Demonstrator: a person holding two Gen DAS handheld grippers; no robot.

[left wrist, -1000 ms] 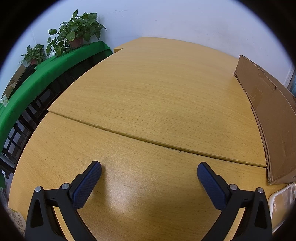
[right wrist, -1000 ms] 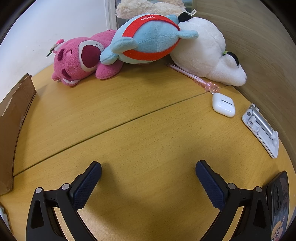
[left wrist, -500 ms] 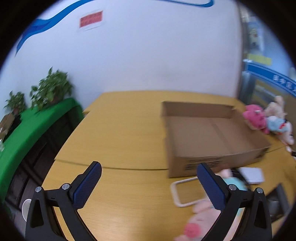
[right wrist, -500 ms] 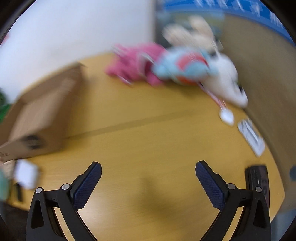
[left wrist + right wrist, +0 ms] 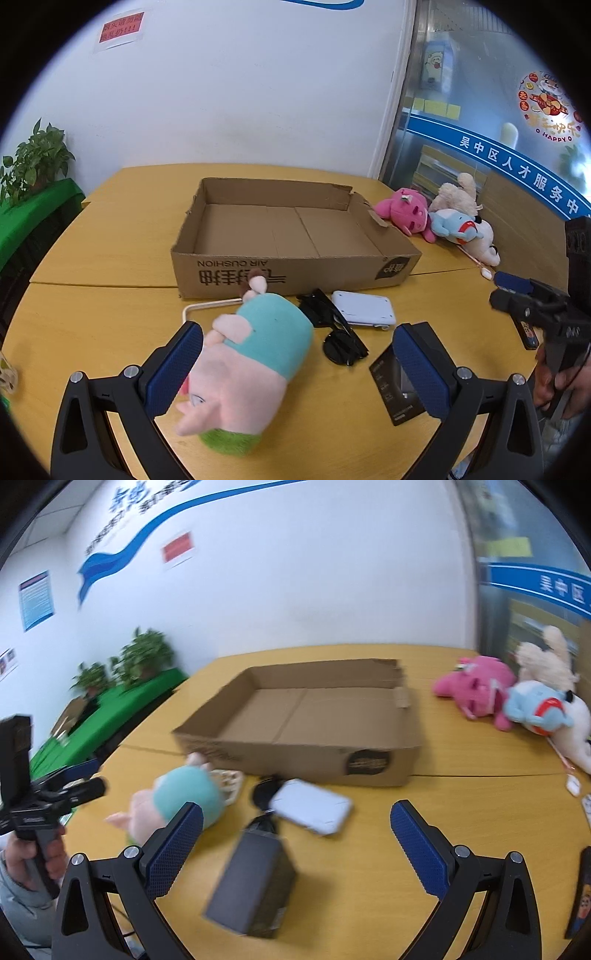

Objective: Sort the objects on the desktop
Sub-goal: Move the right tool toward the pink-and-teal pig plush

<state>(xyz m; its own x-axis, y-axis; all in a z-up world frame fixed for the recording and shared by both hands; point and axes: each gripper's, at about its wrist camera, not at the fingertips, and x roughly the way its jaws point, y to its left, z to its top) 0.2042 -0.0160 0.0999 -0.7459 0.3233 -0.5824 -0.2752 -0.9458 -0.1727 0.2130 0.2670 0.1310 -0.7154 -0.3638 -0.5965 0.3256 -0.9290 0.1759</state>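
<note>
Tabletop (image 5: 110,332): left gripper (image 5: 295,365) hovers (jaws wide).

A white wall (image 5: 240,92) closes the far side of the room. On it, at about eleven o'clock in the left wrist view, hangs a red notice (image 5: 122,27), and a blue painted stripe (image 5: 155,524) sweeps across it in the right wrist view, with a blue poster (image 5: 36,600) further toward nine o'clock. At two o'clock stands a glass partition (image 5: 480,110) with a blue band (image 5: 517,162) of white characters and a red festive sticker (image 5: 546,103). At nine o'clock, potted plants (image 5: 35,162) stand on a surface draped in green cloth (image 5: 33,218). The wooden table (image 5: 110,266) is light yellow, with a seam running across it. The light is even and bright.
</note>
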